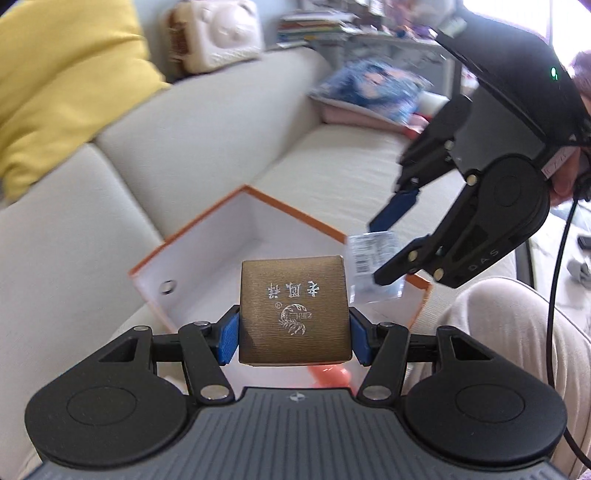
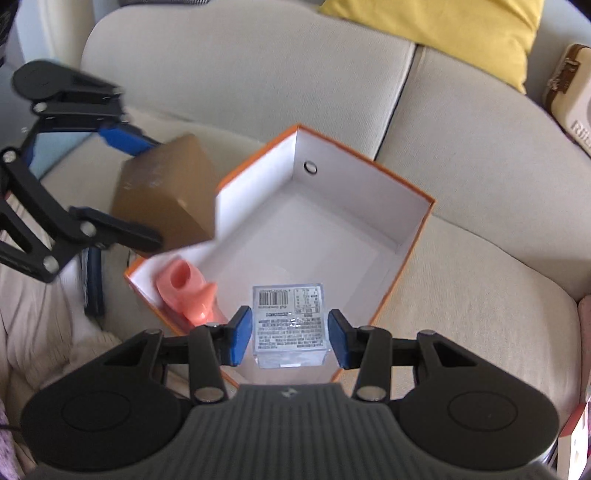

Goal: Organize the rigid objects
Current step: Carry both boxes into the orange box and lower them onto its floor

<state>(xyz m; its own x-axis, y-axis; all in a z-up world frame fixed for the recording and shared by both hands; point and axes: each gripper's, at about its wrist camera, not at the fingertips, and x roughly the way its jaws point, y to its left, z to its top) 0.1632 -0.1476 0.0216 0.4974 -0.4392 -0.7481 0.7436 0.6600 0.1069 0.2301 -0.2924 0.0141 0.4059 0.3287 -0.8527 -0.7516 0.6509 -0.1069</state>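
Observation:
An open orange box with a white inside [image 2: 399, 218] stands on a beige sofa; it also shows in the left wrist view [image 1: 207, 236]. A pink plastic toy [image 2: 188, 291] lies in its near left corner. My left gripper [image 1: 293, 334] is shut on a brown-gold square box [image 1: 293, 314] with silver characters, held above the orange box's left edge; this brown box also shows in the right wrist view [image 2: 166, 192]. My right gripper [image 2: 290, 338] has its jaws close beside a clear cube with a barcode label [image 2: 290, 325] over the box; whether they grip it is unclear. The cube also shows in the left wrist view [image 1: 373, 258].
A yellow cushion [image 1: 55, 74] and a cream case [image 1: 218, 33] lie on the sofa back. A blue patterned bag [image 1: 373, 88] lies at the far end. A dark flat object [image 2: 94, 280] sits left of the orange box. The person's lap [image 1: 517, 350] is close by.

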